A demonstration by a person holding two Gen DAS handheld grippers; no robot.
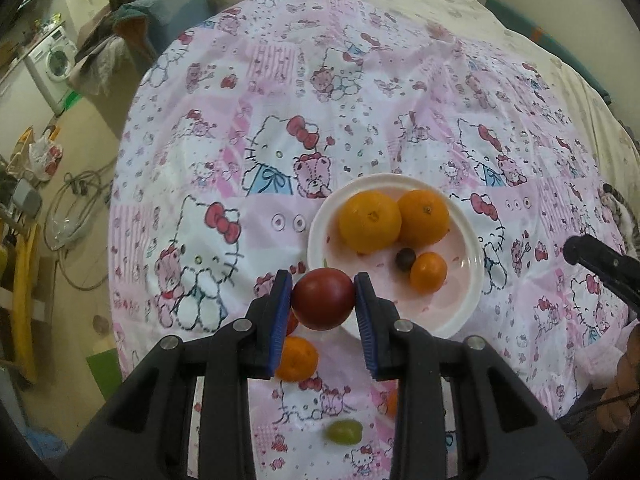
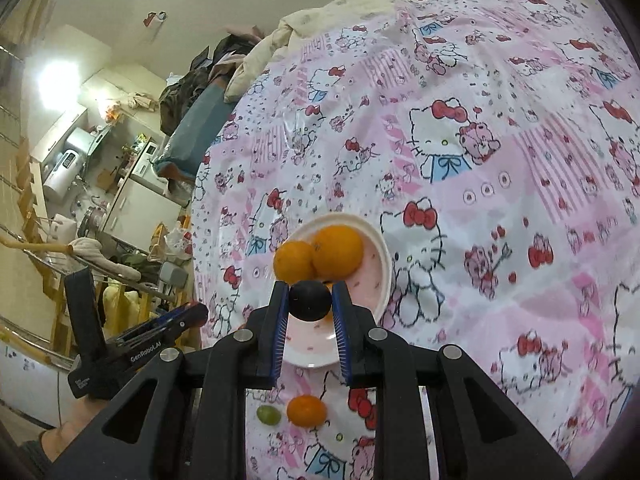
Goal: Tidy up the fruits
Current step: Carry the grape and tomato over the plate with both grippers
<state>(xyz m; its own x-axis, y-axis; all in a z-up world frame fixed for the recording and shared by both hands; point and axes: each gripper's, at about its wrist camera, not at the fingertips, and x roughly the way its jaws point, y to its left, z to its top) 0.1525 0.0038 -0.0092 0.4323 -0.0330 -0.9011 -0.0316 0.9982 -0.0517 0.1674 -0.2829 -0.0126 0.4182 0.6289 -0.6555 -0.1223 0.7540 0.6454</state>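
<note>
The left gripper (image 1: 323,300) has black plastic arms with round silver screws and blue ridged pads (image 1: 280,312). The right gripper (image 2: 310,300) looks the same. White letters mark the black handle at eight o'clock in the right wrist view.

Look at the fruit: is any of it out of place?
Yes. A small orange and a green grape lie loose on the patterned sheet, outside the white plate holding the other oranges.

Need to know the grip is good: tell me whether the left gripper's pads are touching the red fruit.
Touching. The left wrist view shows the left gripper with both blue pads pressed against the sides of the red fruit, no gap.
</note>
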